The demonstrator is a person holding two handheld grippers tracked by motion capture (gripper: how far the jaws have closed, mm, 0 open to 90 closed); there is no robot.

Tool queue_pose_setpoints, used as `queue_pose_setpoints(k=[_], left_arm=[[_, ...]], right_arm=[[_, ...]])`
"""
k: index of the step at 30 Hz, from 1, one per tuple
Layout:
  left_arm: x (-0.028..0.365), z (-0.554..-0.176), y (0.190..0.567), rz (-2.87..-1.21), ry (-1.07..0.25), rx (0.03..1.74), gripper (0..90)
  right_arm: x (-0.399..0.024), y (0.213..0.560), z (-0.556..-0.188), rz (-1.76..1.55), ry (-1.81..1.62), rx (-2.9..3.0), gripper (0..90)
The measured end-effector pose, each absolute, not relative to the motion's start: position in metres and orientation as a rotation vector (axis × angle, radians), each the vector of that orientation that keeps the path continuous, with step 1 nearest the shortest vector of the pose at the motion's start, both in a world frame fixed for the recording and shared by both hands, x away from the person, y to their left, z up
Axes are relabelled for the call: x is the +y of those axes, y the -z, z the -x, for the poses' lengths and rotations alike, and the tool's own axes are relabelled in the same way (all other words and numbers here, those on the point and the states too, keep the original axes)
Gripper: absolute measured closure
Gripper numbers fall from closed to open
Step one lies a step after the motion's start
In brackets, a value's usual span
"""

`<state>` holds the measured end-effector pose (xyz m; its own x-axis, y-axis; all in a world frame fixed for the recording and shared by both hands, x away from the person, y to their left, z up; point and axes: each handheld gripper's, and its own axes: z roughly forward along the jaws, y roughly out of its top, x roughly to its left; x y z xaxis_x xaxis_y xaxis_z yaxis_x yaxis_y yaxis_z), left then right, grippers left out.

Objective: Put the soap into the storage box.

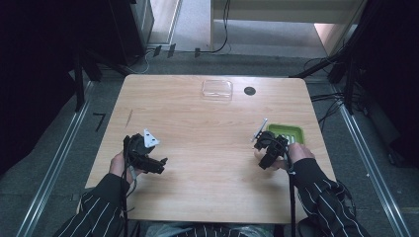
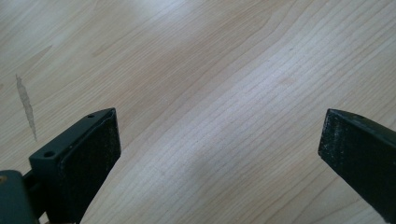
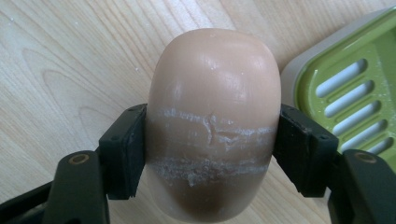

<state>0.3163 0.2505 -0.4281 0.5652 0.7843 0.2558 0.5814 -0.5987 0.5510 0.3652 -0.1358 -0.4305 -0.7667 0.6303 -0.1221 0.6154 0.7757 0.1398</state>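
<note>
A tan oval bar of soap (image 3: pixel 212 116), scuffed with white bands across its middle, sits between both pads of my right gripper (image 3: pixel 212 149), which is shut on it just above the wooden table. Right beside it lies a green slotted soap dish (image 3: pixel 355 88). From above, my right gripper (image 1: pixel 263 148) hangs at the near left edge of the green dish (image 1: pixel 286 132). My left gripper (image 1: pixel 157 165) rests low over the table's left side; its jaws (image 2: pixel 219 149) stand wide open with only bare wood between them.
A clear plastic lid or box (image 1: pixel 217 89) lies at the table's far edge, with a small black round disc (image 1: pixel 249 91) to its right. A dark streak (image 2: pixel 25 105) marks the wood near my left gripper. Cables and dark stands ring the table.
</note>
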Motion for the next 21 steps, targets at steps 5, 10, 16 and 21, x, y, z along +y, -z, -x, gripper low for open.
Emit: queue_pose_setpoints(k=[5,10,16,21], left_arm=[[0.25,-0.316,0.428,-2.394,-0.68,1.105,0.0],[0.25,-0.316,0.428,-2.395,-0.679,1.106,0.0],[0.25,-0.317,0.428,-2.396,-0.679,1.105,0.0],[0.25,-0.317,0.429,-2.396,-0.681,1.105,0.0]], right_arm=[[-0.14,0.426,-0.368,-0.98,-0.143,2.8,32.6],[-0.145,0.422,-0.37,-0.996,-0.151,2.786,32.6],[-0.148,0.421,-0.372,-0.996,-0.137,2.788,32.6],[-0.149,0.42,-0.372,-0.998,-0.149,2.783,32.7]])
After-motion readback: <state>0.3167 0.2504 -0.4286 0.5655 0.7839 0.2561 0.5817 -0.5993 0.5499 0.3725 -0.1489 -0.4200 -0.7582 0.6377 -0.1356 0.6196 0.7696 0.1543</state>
